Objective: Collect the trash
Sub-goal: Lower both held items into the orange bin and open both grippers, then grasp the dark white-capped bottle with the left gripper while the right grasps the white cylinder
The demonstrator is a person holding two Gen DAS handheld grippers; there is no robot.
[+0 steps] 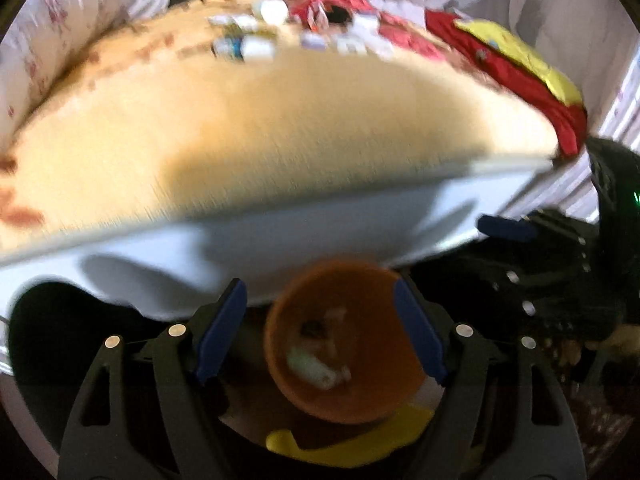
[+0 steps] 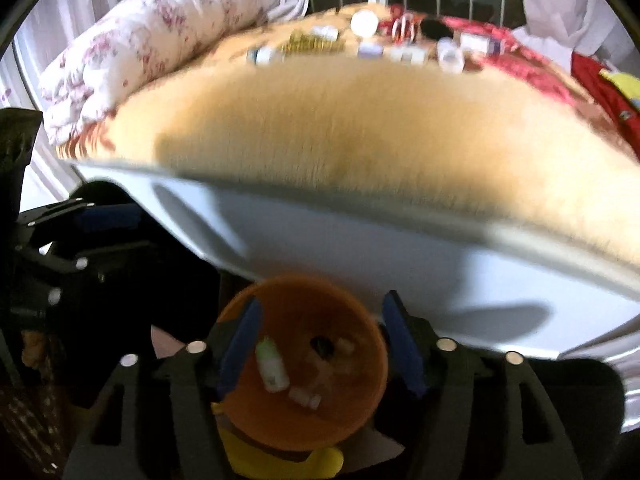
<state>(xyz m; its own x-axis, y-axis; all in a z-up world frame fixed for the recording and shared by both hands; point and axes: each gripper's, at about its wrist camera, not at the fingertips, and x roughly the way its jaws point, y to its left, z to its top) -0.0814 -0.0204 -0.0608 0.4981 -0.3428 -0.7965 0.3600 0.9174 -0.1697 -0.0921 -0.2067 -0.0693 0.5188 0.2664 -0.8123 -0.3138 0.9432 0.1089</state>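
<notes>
With both jaws spread and empty, the left hand-held gripper (image 1: 320, 334) and right hand-held gripper (image 2: 320, 346) hover over the orange bin (image 2: 304, 364), remaining trash (image 2: 450, 56) lying across the bed (image 2: 360, 136) beyond it, neither nearer.

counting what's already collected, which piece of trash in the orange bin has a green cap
The small white bottle lying at the left side of the orange bin; the other pieces inside are pale or dark, with no green.

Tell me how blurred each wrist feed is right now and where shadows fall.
Left wrist: strong motion smear across the bed and orange bin, dark shadow on the blanket's near edge. Right wrist: similar smear, the small bottle in the bin still readable, shadow on the white bed frame.
</notes>
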